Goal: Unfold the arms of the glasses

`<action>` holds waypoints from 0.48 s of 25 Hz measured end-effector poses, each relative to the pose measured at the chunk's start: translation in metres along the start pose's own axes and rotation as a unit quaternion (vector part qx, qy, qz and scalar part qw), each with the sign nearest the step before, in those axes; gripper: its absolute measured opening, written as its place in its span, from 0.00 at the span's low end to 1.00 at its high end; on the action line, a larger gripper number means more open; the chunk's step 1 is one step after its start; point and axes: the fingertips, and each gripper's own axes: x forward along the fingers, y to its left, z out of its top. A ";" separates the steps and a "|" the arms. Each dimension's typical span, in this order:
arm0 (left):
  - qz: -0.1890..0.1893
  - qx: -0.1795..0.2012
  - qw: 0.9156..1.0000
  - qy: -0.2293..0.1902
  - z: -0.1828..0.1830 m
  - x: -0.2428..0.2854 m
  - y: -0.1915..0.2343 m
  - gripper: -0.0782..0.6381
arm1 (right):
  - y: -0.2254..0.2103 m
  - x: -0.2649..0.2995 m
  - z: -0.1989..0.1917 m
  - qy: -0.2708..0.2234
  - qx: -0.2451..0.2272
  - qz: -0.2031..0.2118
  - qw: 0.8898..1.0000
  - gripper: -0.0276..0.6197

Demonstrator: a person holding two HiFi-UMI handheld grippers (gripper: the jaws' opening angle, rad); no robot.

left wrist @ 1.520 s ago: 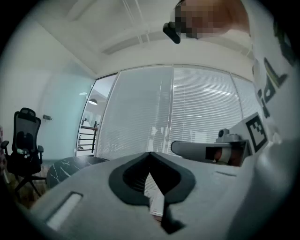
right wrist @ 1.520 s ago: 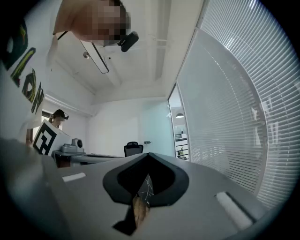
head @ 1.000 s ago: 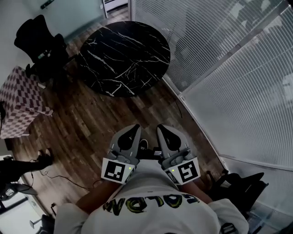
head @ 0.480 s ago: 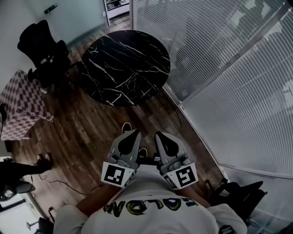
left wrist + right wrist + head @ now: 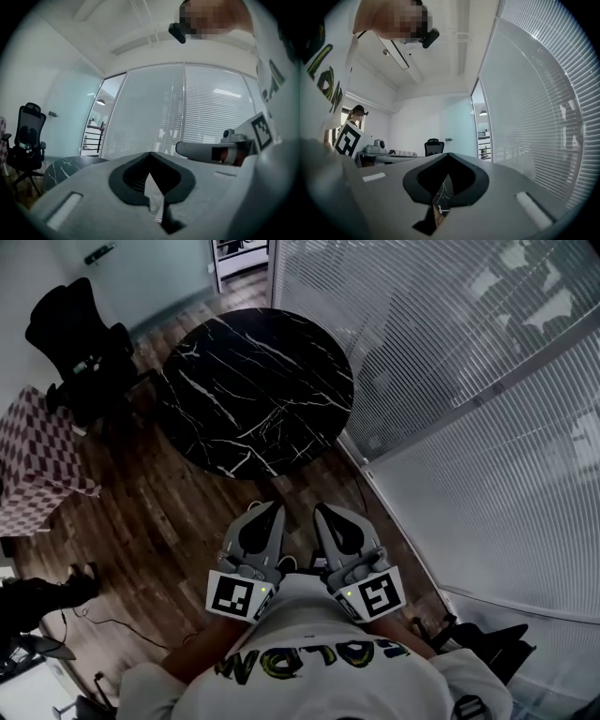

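No glasses show in any view. In the head view I hold both grippers close to my chest, side by side and pointing level over the wooden floor. The left gripper (image 5: 271, 513) is shut with nothing in it, and so is the right gripper (image 5: 324, 513). In the left gripper view the jaws (image 5: 150, 155) meet at their tips, with the right gripper (image 5: 211, 151) beside them. The right gripper view shows its jaws (image 5: 449, 156) closed and empty. A round black marble table (image 5: 258, 381) stands ahead of the grippers; nothing is visible on its top.
A glass wall with white blinds (image 5: 450, 381) runs along the right. A black office chair (image 5: 80, 348) and a checkered cloth-covered piece (image 5: 37, 460) stand at the left. Cables lie on the floor at lower left. The wooden floor (image 5: 178, 502) lies between me and the table.
The table has come a little lower and nearer in the head view as I moved toward it. Both grippers stayed shut, side by side at my chest.
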 end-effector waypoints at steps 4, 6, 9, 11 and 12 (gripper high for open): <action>0.002 -0.005 1.000 -0.004 0.008 0.023 0.040 0.11 | -0.007 0.050 0.001 0.007 -0.005 0.013 1.000 0.05; 0.001 -0.004 1.000 -0.003 0.014 0.034 0.062 0.11 | -0.012 0.074 0.003 0.009 -0.006 0.011 1.000 0.05; -0.002 -0.006 1.000 0.001 0.023 0.051 0.090 0.11 | -0.022 0.107 0.006 0.013 -0.005 0.004 1.000 0.05; -0.005 -0.007 1.000 0.005 0.027 0.061 0.107 0.11 | -0.027 0.128 0.005 0.016 -0.002 0.003 1.000 0.05; -0.006 -0.007 1.000 0.007 0.027 0.066 0.115 0.11 | -0.029 0.138 0.005 0.016 -0.001 0.002 1.000 0.05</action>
